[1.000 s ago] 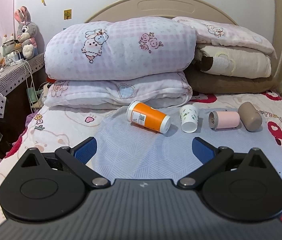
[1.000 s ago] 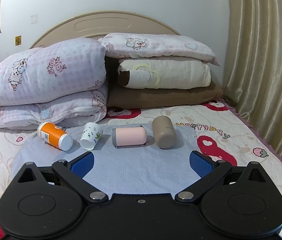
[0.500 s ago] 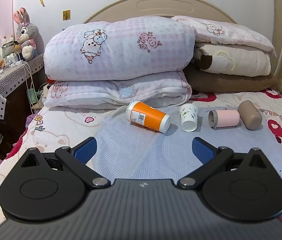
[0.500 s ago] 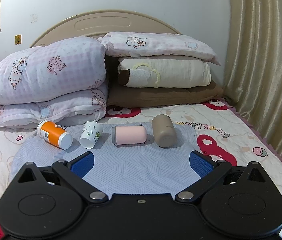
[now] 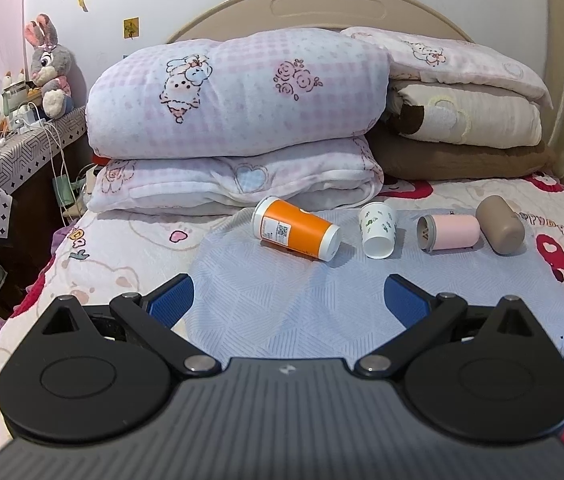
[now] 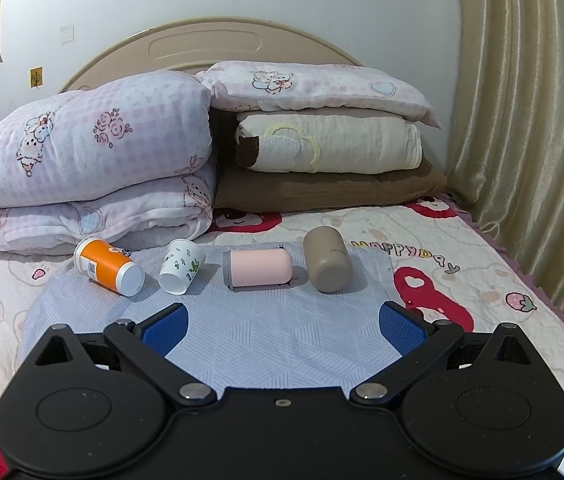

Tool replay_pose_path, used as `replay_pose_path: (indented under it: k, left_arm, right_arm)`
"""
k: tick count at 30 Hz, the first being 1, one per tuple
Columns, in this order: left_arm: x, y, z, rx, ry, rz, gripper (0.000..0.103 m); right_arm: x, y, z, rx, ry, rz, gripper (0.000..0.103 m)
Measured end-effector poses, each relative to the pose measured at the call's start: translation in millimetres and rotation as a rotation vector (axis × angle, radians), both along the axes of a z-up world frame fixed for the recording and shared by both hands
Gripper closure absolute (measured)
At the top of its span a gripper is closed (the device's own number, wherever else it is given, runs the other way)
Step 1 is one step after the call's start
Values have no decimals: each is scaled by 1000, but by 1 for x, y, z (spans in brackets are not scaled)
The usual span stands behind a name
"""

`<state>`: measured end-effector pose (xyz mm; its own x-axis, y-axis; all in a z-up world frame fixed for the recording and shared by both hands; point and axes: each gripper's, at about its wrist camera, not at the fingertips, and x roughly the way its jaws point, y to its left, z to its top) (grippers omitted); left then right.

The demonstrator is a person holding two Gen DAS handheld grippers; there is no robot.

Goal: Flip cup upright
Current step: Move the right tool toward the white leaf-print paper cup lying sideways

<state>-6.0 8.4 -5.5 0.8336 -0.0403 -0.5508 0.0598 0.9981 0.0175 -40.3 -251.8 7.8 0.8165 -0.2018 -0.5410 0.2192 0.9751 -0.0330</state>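
Observation:
Several cups lie on their sides in a row on a pale blue mat (image 5: 282, 292) (image 6: 274, 332) on the bed. From left: an orange cup (image 5: 296, 234) (image 6: 108, 266), a small white patterned cup (image 5: 378, 230) (image 6: 182, 266), a pink cup (image 5: 448, 232) (image 6: 258, 269) and a brown cup (image 5: 500, 230) (image 6: 327, 258). My left gripper (image 5: 288, 300) is open and empty, well in front of the orange and white cups. My right gripper (image 6: 282, 326) is open and empty, in front of the pink cup.
Folded quilts (image 5: 238, 128) and stacked pillows (image 6: 326, 148) lie just behind the cups against the headboard. A cluttered side table (image 5: 10, 136) with a plush rabbit stands left of the bed. A curtain (image 6: 530, 120) hangs at the right.
Both grippers have drifted slightly; the view has barely shifted. The cups have not moved.

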Motion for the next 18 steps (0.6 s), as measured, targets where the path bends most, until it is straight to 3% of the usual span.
replay_pose_path:
  k: [9, 13, 18]
  left_arm:
    - [15, -3, 18, 82, 36, -60, 0]
    - [36, -7, 36, 102, 39, -109, 0]
    - [67, -27, 49, 173, 42, -169, 0]
  right_arm:
    - [6, -6, 9, 13, 30, 50, 0]
    - [13, -10, 19, 40, 28, 173, 0]
    - [31, -20, 23, 90, -62, 390, 0]
